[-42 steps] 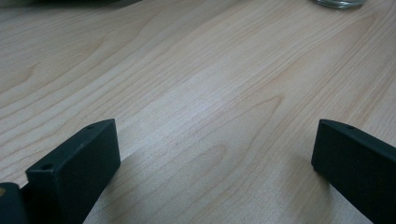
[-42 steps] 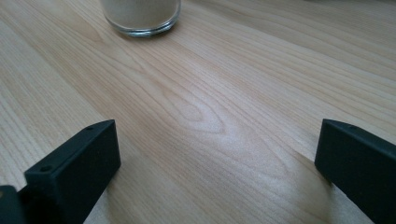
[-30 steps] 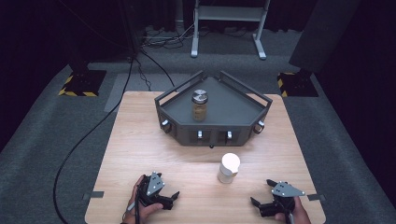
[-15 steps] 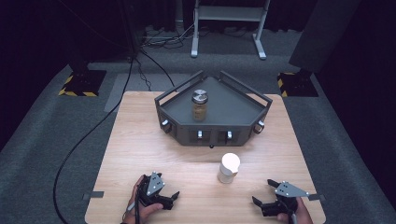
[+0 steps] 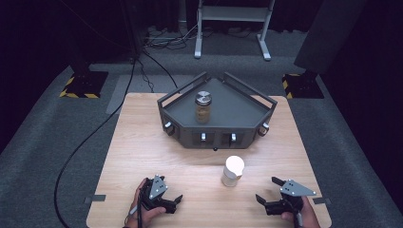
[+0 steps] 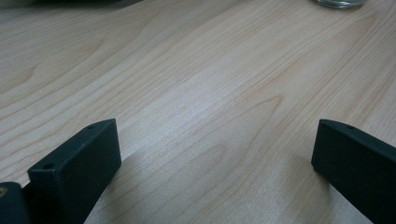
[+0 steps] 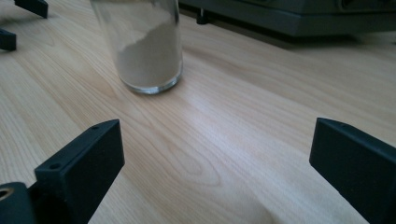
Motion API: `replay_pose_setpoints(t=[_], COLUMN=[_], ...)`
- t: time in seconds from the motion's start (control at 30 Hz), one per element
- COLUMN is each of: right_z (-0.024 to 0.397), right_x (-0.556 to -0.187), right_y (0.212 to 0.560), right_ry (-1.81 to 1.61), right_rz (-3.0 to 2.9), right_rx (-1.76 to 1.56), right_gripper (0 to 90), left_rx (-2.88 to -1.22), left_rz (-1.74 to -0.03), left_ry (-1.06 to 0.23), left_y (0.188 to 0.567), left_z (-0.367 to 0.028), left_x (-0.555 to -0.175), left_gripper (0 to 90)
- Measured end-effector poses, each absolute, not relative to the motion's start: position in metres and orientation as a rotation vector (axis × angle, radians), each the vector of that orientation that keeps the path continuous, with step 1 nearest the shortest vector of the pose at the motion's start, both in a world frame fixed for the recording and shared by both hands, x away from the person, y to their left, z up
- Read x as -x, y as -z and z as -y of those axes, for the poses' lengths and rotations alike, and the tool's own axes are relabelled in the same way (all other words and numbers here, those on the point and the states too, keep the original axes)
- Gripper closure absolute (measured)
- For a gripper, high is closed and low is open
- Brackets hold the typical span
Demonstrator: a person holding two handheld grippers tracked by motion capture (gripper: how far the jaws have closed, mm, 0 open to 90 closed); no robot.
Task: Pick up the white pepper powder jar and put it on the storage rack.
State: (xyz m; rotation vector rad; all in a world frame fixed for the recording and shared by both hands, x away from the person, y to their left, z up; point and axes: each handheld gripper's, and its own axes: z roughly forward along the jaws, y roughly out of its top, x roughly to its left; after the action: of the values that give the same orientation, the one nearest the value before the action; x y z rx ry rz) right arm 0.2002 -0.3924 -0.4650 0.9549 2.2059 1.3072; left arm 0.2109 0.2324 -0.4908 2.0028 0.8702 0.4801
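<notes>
White-lidded jar (image 5: pixel 233 170) stands upright on table (image 5: pixel 142 142), near its front edge, right of centre. Right gripper (image 5: pixel 269 196) near front right corner, jaws wide, just closing slightly, nothing between. Left gripper (image 5: pixel 175 203) at front edge, jaws apart, empty.

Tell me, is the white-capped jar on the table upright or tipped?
Upright: the jar stands on its base on the table, cap on top.

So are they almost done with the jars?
One jar already stands in the grey tray. Nothing is in hand: the left gripper and right gripper rest open on the table. The white-lidded jar is still outside the tray, untouched.
</notes>
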Motion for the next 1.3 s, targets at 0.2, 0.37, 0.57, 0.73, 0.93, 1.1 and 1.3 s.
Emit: replay_pose_setpoints(t=[0.2, 0.37, 0.57, 0.73, 0.93, 1.1, 1.3], right_z=[0.392, 0.388, 0.380, 0.376, 0.368, 0.360, 0.353], right_x=[-0.208, -0.214, -0.222, -0.229, -0.237, -0.243, -0.247], right_y=[0.447, 0.437, 0.430, 0.428, 0.430, 0.433, 0.436], right_ry=[-1.326, -1.330, -1.333, -1.357, -1.396, -1.413, -1.433], right_rz=[-2.219, -2.229, -2.249, -2.255, -2.266, -2.278, -2.282], right_rx=[-0.883, -0.844, -0.804, -0.793, -0.777, -0.765, -0.766], right_gripper=[2.9, 2.6, 2.1, 1.9, 1.9, 1.9, 1.9], left_rx=[-2.003, -2.004, -2.004, -2.004, -2.004, -2.004, -2.005], left_rz=[-0.870, -0.870, -0.870, -0.872, -0.872, -0.872, -0.872], left_ry=[-0.480, -0.480, -0.480, -0.481, -0.481, -0.481, -0.481], left_y=[0.491, 0.491, 0.491, 0.491, 0.491, 0.491, 0.491], left_z=[-0.232, -0.232, -0.232, -0.232, -0.232, -0.232, -0.232], left_x=[-0.211, -0.211, -0.211, -0.211, -0.211, -0.211, -0.211], left_gripper=[1.3, 1.3, 1.3, 1.3, 1.3, 1.3, 1.3])
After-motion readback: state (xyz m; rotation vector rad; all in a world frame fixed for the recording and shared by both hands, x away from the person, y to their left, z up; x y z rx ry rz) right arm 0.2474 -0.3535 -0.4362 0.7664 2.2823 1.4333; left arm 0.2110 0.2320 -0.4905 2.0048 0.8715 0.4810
